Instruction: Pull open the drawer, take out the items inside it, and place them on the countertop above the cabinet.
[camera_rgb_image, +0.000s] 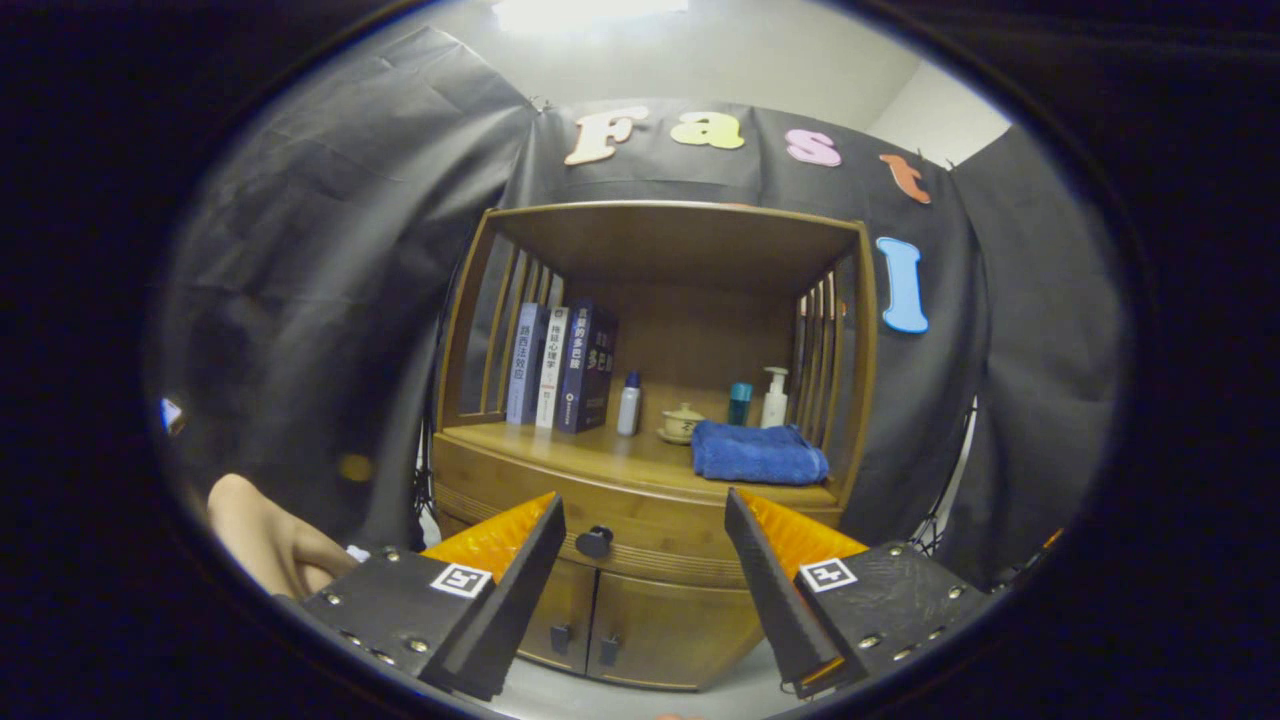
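A wooden cabinet stands ahead of me, against the booth's black wall. Its drawer is closed under the countertop, and a dark round knob sits on the drawer front. My gripper is open, some way short of the cabinet. The knob shows in the gap between the fingers, close to the left fingertip. What lies inside the drawer is hidden.
On the countertop stand three books, a small white bottle, a lidded cup, a teal container and a pump bottle. A folded blue towel lies at its right front. Two lower doors are closed. A person's hand is at the left.
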